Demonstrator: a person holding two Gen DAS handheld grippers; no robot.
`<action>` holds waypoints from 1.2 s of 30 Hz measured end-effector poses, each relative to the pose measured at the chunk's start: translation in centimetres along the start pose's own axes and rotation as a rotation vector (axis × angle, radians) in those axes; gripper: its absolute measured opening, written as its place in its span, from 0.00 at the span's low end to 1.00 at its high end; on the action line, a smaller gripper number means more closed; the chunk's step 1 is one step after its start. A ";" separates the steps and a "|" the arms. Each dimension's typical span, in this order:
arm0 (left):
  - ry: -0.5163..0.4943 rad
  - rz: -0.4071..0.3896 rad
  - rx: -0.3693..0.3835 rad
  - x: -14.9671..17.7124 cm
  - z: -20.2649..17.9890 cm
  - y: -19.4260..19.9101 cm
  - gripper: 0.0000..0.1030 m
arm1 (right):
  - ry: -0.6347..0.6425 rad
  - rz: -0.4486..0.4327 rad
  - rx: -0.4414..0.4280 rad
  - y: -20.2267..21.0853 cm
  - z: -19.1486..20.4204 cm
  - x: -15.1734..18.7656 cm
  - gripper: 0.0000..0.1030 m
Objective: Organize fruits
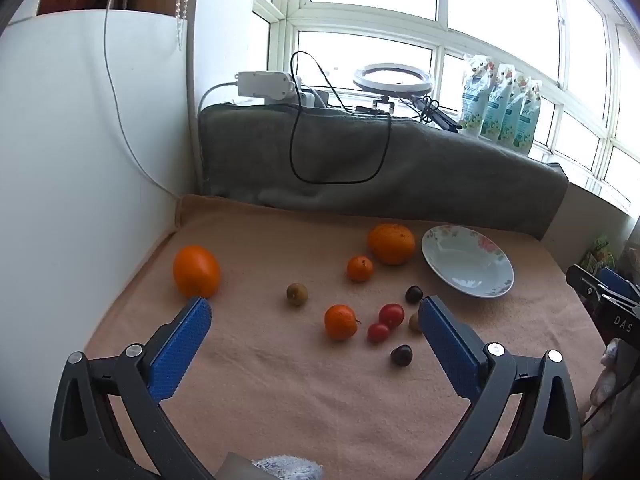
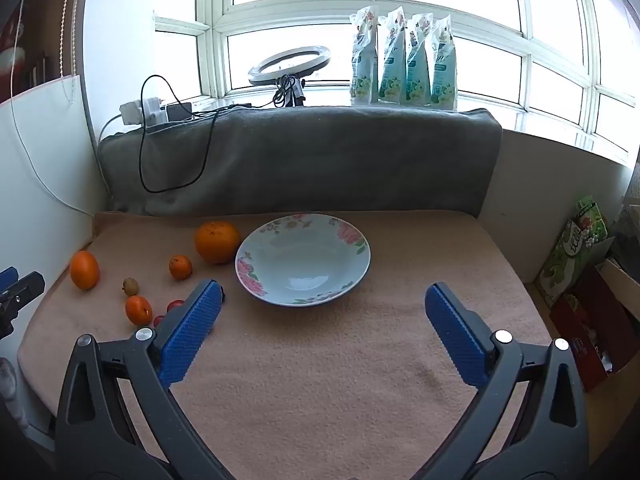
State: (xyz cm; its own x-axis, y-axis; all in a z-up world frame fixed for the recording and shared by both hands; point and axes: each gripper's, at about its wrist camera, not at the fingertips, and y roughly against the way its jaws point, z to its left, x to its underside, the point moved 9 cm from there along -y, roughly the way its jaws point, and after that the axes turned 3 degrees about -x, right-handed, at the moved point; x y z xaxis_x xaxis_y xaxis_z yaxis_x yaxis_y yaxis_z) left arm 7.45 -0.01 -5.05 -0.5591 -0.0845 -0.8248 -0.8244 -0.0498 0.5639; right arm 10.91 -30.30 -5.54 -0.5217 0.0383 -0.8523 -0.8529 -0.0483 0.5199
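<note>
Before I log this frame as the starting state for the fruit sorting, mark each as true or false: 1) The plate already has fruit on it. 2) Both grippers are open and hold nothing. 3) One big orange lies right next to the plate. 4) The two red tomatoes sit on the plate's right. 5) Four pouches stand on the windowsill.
1) False: the plate is empty.
2) True: the left gripper and the right gripper are open, with nothing between the pads.
3) True: the big orange lies by the plate's left rim.
4) False: the tomatoes lie on the blanket, left of the plate.
5) True: four pouches.
</note>
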 end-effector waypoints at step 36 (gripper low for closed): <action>0.000 -0.005 -0.015 -0.2 0.2 -0.1 1.00 | -0.012 0.015 -0.025 0.0 0.7 0.4 1.00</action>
State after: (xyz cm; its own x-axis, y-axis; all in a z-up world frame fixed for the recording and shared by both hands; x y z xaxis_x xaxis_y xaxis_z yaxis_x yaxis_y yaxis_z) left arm 7.61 0.25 -5.00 -0.5548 -0.0843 -0.8277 -0.8258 -0.0655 0.5602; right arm 10.72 -29.56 -5.80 -0.5347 0.0492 -0.8436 -0.8443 -0.0740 0.5308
